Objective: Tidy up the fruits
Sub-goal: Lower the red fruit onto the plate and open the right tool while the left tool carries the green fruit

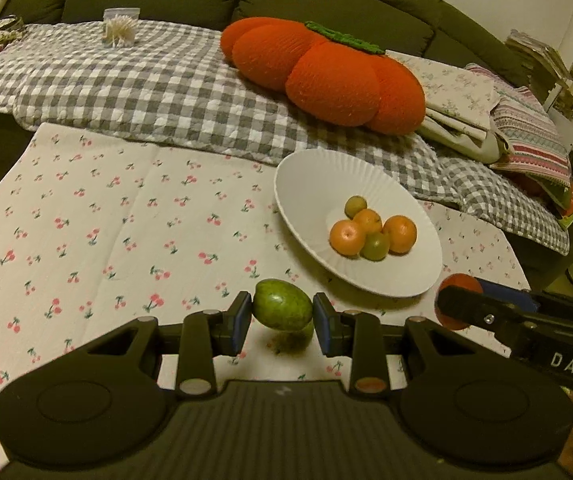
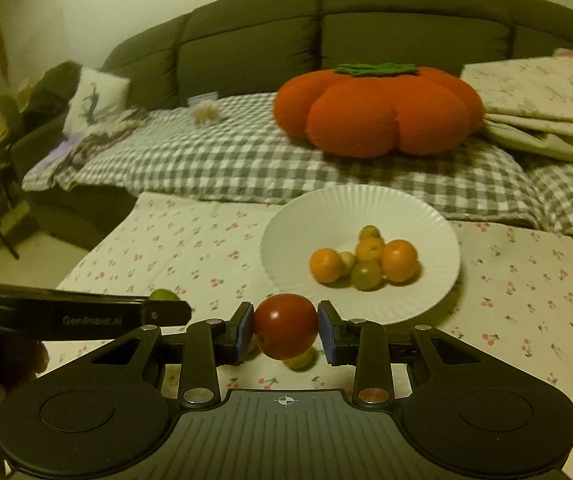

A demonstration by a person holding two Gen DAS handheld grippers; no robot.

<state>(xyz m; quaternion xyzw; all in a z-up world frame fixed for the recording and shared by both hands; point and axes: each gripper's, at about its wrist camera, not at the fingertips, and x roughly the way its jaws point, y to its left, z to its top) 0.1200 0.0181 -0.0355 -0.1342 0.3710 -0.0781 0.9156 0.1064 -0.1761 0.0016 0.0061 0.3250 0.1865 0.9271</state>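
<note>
My left gripper (image 1: 282,316) is shut on a green oval fruit (image 1: 282,309) and holds it above the cherry-print cloth, short of the white plate (image 1: 310,184). The plate holds several small oranges (image 1: 347,237) and small green fruits (image 1: 374,246). My right gripper (image 2: 285,330) is shut on a red round fruit (image 2: 285,326), just in front of the plate (image 2: 306,216). A small yellow-green fruit (image 2: 300,360) lies on the cloth under it. The red fruit also shows in the left wrist view (image 1: 456,284), and the green fruit in the right wrist view (image 2: 162,295).
A large orange pumpkin cushion (image 1: 322,72) lies on the grey checked blanket (image 1: 146,84) behind the table, in front of a dark sofa. Folded linens (image 1: 466,96) are stacked at the right. A clear box of toothpicks (image 1: 120,28) stands at the back left.
</note>
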